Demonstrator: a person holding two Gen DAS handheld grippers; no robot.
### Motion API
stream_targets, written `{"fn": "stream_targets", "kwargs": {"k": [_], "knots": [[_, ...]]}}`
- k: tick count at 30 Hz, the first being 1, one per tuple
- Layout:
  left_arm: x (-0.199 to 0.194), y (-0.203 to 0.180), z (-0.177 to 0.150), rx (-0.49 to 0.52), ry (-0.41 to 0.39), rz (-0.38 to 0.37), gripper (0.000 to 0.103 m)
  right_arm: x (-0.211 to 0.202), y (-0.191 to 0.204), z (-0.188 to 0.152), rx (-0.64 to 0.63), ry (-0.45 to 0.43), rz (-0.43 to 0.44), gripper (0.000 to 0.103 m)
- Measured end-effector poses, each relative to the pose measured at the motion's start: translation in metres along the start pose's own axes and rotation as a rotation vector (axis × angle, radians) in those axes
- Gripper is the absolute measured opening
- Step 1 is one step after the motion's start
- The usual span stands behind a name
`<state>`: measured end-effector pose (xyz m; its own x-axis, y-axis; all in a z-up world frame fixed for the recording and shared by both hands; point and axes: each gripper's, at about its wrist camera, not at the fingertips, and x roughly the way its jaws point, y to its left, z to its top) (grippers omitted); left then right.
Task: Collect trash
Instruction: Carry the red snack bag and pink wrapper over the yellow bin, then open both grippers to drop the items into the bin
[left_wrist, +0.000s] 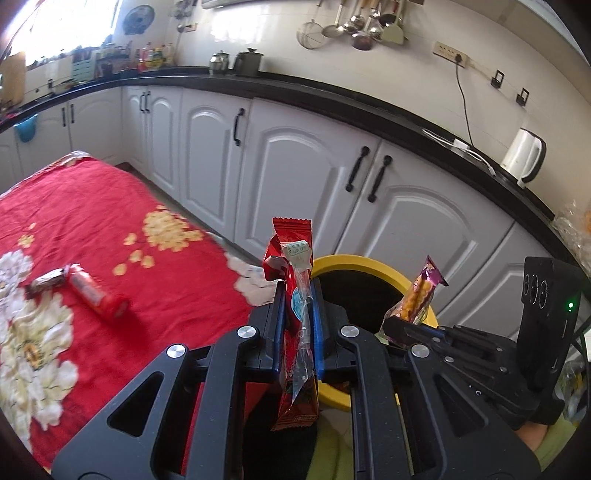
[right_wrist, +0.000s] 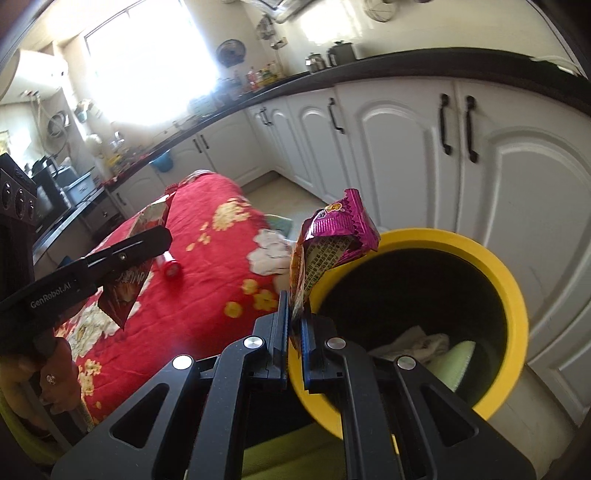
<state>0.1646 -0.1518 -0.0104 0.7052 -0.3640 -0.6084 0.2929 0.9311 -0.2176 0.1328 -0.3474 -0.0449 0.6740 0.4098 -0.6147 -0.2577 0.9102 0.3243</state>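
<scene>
Black linkages of our left gripper (left_wrist: 298, 291) fill the bottom of the left wrist view, and its blue pads are pressed tight on a red wrapper (left_wrist: 291, 314) together with a thin clear packet (left_wrist: 303, 295) that stands up between them. Our right gripper (right_wrist: 294, 317) is fully closed too, and it pinches the lower edge of a purple snack wrapper (right_wrist: 332, 236), which sticks up and leans over the rim of the bin.

We see the yellow bin (right_wrist: 513, 295) just in front of both grippers, standing on the floor before the white cabinets (left_wrist: 295, 166). Its inside is dark. At the bottom lie a crumpled white paper (right_wrist: 417, 341) and a pale green piece (right_wrist: 460, 356); what the green piece is, we cannot tell. The held wrappers are above or beside the rim, not inside the bin.

To the left of the bin is a table with a red flowered cloth (left_wrist: 110, 206). On it still lie a red tube-shaped package (left_wrist: 98, 291) and a small dark wrapper (left_wrist: 46, 282), touching each other at one end, well apart from the bin.

On the black countertop (left_wrist: 369, 107) stand a white kettle (left_wrist: 522, 155) and two metal pots (left_wrist: 236, 61).
</scene>
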Motion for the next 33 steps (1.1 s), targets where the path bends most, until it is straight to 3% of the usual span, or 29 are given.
{"fn": "stream_targets", "kwargs": {"k": [15,26,27,29,31,33], "knots": [[0.06,-0.039,-0.006,0.046,0.097,-0.075,0.008,0.008,-0.07,-0.026,0.126,0.048,-0.073,0.006],[0.095,-0.048,-0.013,0.04,0.16,-0.111,0.009,0.021,-0.083,-0.036,0.167,0.085,-0.098,0.009],[0.098,-0.048,-0.013,0.038,0.164,-0.115,0.011,0.021,-0.084,-0.036,0.17,0.087,-0.105,0.011],[0.1,-0.046,-0.014,0.033,0.169,-0.115,0.021,0.022,-0.088,-0.037,0.178,0.083,-0.123,0.029],[0.102,-0.043,-0.014,0.024,0.168,-0.109,0.044,0.02,-0.091,-0.038,0.185,0.078,-0.141,0.035],[0.101,-0.038,-0.014,0.012,0.166,-0.104,0.05,0.017,-0.092,-0.038,0.19,0.071,-0.153,0.04]]}}
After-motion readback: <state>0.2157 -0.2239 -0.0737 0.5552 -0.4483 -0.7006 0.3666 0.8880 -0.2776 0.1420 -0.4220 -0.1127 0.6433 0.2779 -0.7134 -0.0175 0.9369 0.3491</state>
